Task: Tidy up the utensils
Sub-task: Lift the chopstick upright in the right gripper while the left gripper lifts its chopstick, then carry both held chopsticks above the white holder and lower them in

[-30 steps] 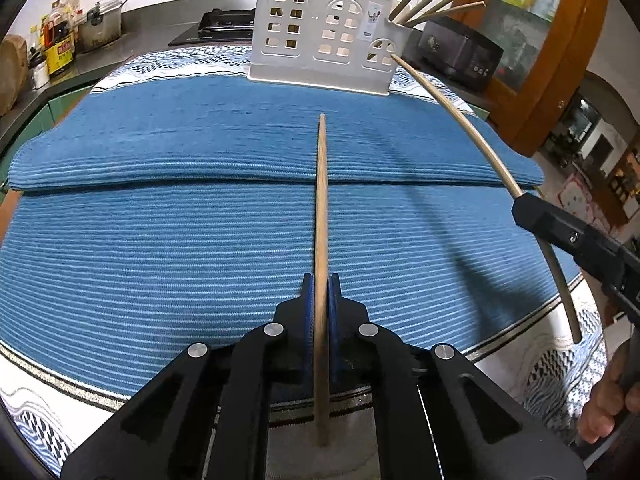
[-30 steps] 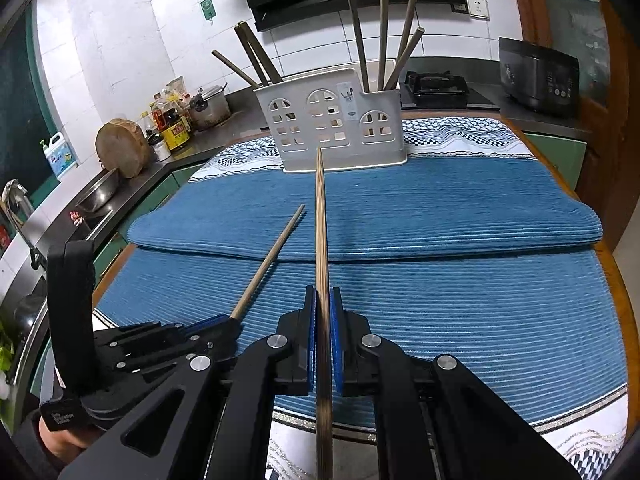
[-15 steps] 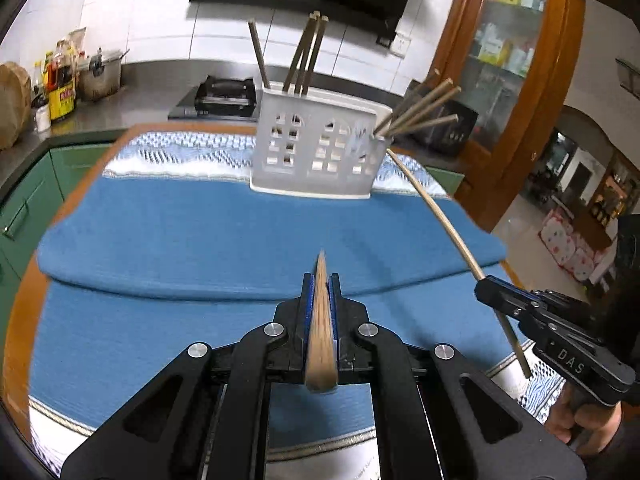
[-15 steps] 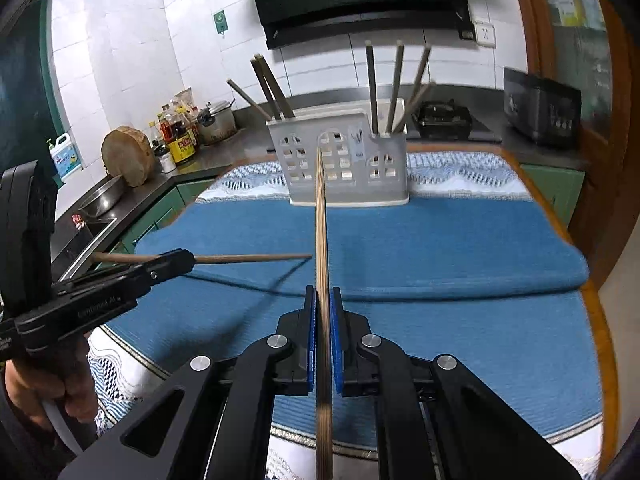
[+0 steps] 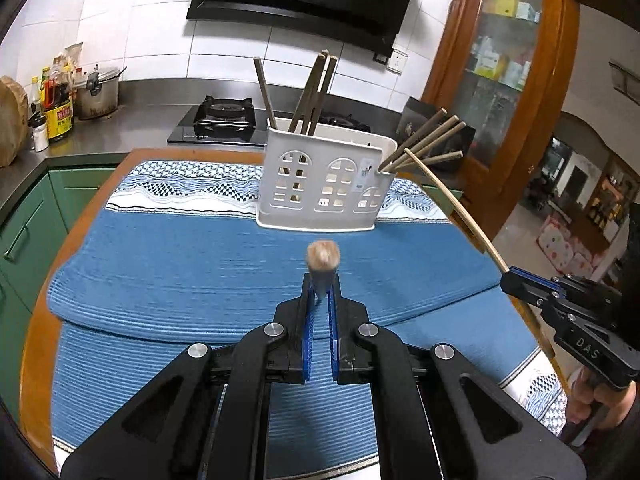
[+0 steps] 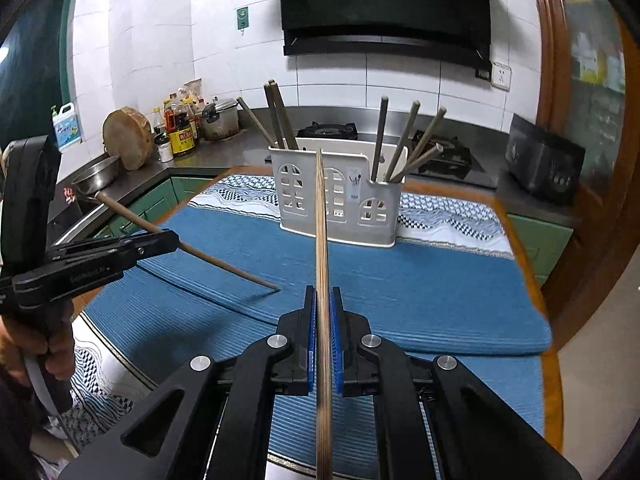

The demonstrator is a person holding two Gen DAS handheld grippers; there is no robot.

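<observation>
A white plastic utensil holder stands at the far side of the blue mat; it also shows in the right wrist view, with several brown chopsticks in its left and right compartments. My left gripper is shut on a chopstick whose butt end points at the camera; in the right wrist view this gripper holds it tip down over the mat. My right gripper is shut on a chopstick pointing at the holder; it also shows in the left wrist view.
The blue striped mat covers a wooden table. Behind it are a counter with a gas stove, a pot and bottles. A wooden cabinet stands at the right.
My left gripper has lifted and tilted its chopstick up, so its end now faces the camera. My right gripper has risen with its chopstick, still aimed at the holder.
</observation>
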